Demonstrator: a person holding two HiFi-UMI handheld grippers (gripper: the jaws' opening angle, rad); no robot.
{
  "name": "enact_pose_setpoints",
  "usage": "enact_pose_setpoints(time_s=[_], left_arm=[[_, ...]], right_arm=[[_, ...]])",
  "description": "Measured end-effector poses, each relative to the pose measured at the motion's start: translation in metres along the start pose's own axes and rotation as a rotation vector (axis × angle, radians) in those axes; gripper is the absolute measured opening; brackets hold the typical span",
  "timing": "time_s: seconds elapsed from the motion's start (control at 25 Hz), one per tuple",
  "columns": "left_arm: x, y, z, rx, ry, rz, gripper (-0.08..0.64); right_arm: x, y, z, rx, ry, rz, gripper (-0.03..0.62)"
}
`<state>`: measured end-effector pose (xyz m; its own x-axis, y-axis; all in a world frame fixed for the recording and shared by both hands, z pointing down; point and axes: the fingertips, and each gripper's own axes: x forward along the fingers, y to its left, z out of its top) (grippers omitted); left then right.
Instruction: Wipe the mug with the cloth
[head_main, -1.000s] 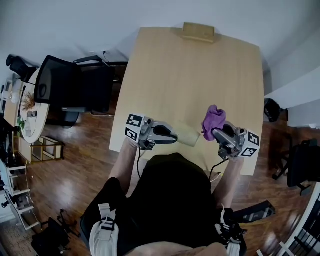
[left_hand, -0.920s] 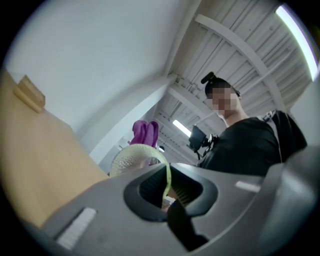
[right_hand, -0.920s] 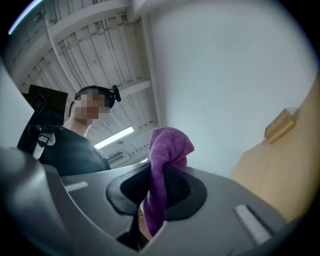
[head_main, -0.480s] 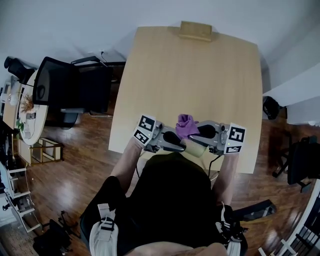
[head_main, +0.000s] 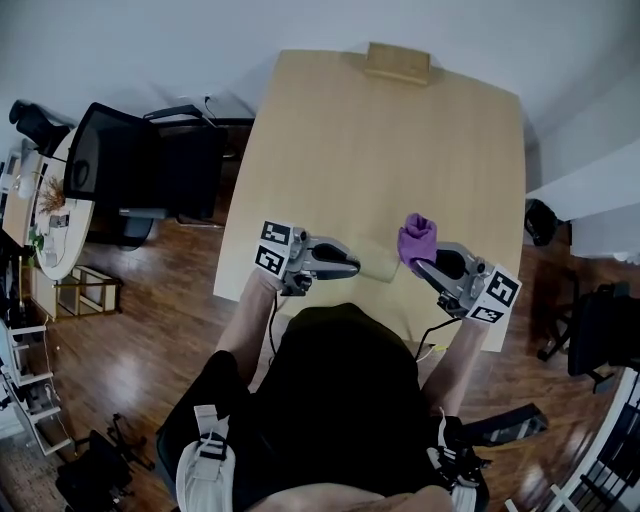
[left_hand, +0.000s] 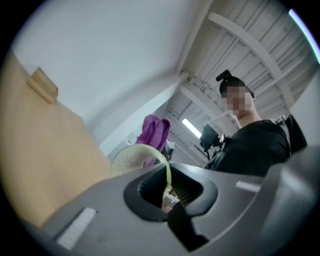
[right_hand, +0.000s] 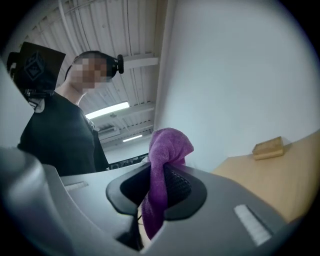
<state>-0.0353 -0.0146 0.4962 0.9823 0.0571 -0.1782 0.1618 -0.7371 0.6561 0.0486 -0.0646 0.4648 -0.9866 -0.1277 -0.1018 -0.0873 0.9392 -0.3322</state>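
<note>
Near table (head_main: 380, 150) 6 o'clock edge: left gripper (head_main: 352, 268) jaws, just closed further, clamped mug (head_main: 378, 267) rim. Right gripper (head_main: 422, 262) at mug's 3 o'clock, jaws nipped tight on purple cloth (head_main: 417, 238); cloth bunched above jaws, just beside mug.

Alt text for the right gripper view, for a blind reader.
The right gripper's jaws are shut on a purple cloth, bunched end sticking up. Behind: a person in black at left, a wooden table with a small block at right.

light: even, soft, ceiling strips (right_hand: 107, 111) | gripper views: fisheye, dark corners | fg blurry
</note>
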Motion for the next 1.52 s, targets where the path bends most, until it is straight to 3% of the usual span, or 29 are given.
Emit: enact_pose_setpoints(time_s=[0.12,0.28,0.56,0.68,0.84,0.88,0.96,1.04,1.2,1.32,1.44,1.52], left_arm=[[0.003,0.003,-0.002,-0.001,0.036,0.009,0.041],[0.024,0.003,-0.018,0.000,0.151,0.010,0.041],[0.034,0.009,-0.057,-0.010,0.265,0.008,0.046],[0.034,0.012,-0.047,-0.013,0.206,0.024,0.041],[0.007,0.013,0.000,-0.013,-0.038,0.061,0.041],[-0.001,0.014,0.007,-0.009,-0.077,0.068,0.041],[-0.007,0.013,0.010,0.003,-0.063,0.082,0.041],[-0.005,0.013,0.008,0.014,-0.005,0.090,0.041],[0.007,0.013,0.007,0.028,0.064,0.089,0.041],[0.014,0.022,-0.015,0.041,0.159,0.116,0.046],[0.018,0.025,-0.034,0.044,0.216,0.126,0.046],[0.021,0.025,-0.036,0.043,0.207,0.132,0.046]], right_arm=[[0.013,0.013,-0.016,-0.057,0.106,0.039,0.060],[0.040,0.026,-0.043,-0.119,0.263,0.096,0.058],[0.084,0.050,-0.067,-0.227,0.459,0.171,0.060],[0.085,0.032,-0.054,-0.234,0.367,0.078,0.060],[0.030,-0.030,0.007,-0.022,-0.004,-0.204,0.060],[0.012,-0.036,0.020,0.023,-0.081,-0.233,0.059],[-0.011,-0.034,0.032,0.031,-0.138,-0.230,0.058],[-0.006,-0.020,0.025,-0.046,-0.057,-0.170,0.060],[0.039,0.014,-0.024,-0.182,0.213,0.011,0.060],[0.064,0.025,-0.053,-0.226,0.330,0.052,0.060],[0.083,0.030,-0.060,-0.226,0.343,0.084,0.060],[0.087,0.027,-0.049,-0.199,0.263,0.083,0.060]])
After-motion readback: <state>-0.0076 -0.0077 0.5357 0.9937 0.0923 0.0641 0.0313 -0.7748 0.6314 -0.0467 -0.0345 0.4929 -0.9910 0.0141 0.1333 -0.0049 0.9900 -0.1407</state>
